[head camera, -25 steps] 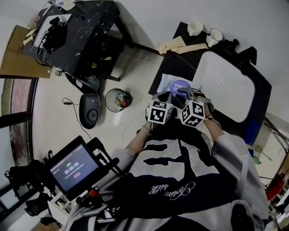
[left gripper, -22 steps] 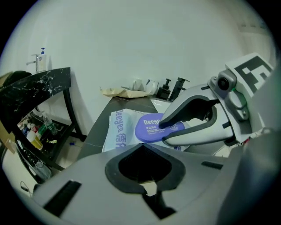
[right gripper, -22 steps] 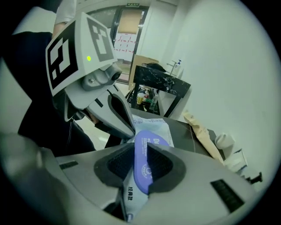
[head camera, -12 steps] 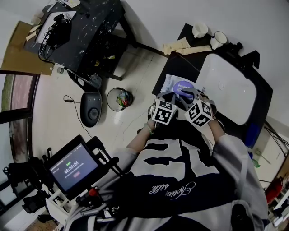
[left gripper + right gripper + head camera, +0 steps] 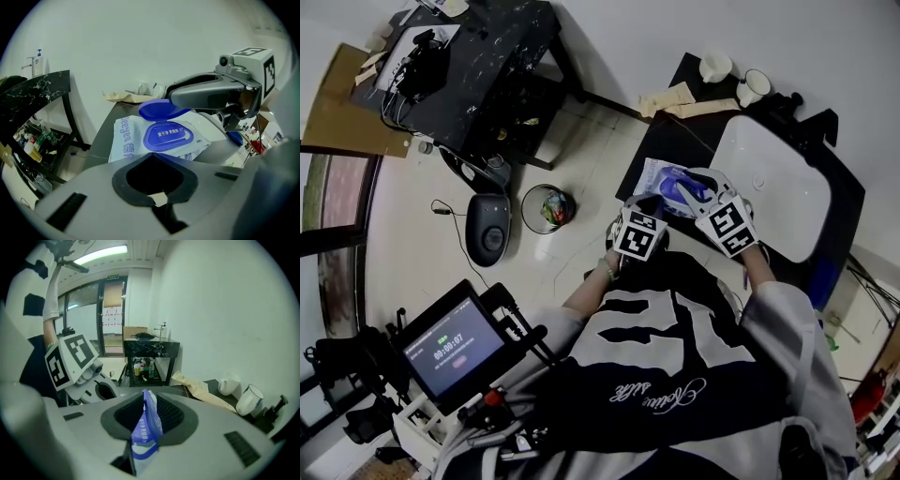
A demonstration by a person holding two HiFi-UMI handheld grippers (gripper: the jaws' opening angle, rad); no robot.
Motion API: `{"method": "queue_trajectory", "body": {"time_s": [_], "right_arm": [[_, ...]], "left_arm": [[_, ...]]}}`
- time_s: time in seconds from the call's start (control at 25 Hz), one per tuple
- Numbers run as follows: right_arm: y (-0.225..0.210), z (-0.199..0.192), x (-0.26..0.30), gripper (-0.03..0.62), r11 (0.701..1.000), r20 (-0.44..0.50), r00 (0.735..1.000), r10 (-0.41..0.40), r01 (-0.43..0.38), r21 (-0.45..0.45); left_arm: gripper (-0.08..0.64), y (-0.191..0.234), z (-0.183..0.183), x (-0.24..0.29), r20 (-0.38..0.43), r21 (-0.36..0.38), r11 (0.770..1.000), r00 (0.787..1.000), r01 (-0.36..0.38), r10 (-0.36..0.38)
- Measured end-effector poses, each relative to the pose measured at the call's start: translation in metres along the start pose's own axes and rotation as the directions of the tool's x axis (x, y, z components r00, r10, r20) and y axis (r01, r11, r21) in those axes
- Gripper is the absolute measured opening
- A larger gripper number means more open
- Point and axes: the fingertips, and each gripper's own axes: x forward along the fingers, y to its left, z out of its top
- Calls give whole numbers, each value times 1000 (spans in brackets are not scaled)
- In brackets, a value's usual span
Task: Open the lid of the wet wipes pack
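Observation:
The wet wipes pack (image 5: 654, 174) (image 5: 123, 135), white and pale blue, lies on the black table (image 5: 652, 141). Its blue lid (image 5: 680, 185) (image 5: 158, 108) (image 5: 149, 427) is lifted off the oval blue frame (image 5: 168, 136) and stands raised. My right gripper (image 5: 694, 188) (image 5: 145, 420) (image 5: 206, 92) is shut on the lid's free edge, coming in from the right. At the pack's near end my left gripper (image 5: 645, 202) (image 5: 154, 180) is shut, with a pale bit of the pack between its jaws. The pack's near edge is hidden beneath it.
A white oval basin (image 5: 769, 183) fills the table right of the pack. Two white cups (image 5: 715, 64) (image 5: 249, 401) and a brown paper bag (image 5: 675, 98) sit at the far end. On the floor stand a bin (image 5: 546, 207) and a black marble side table (image 5: 478, 66).
The right gripper has moved right and away from the left one, lifting the blue lid up off its frame. The left gripper stays at the pack's near end.

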Motion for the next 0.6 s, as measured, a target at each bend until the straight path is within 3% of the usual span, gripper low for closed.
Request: {"method": "queue_trajectory", "body": {"time_s": [0.28, 0.6], "right_arm": [[-50, 8, 4, 86, 989, 50, 995, -85, 78, 122], [-101, -16, 30, 86, 954, -18, 992, -121, 121, 275]], "left_arm": [[-2, 1, 1, 1, 5, -17, 1000, 1000, 22, -22], [-2, 2, 1, 0, 4, -35, 999, 1000, 30, -30]]}}
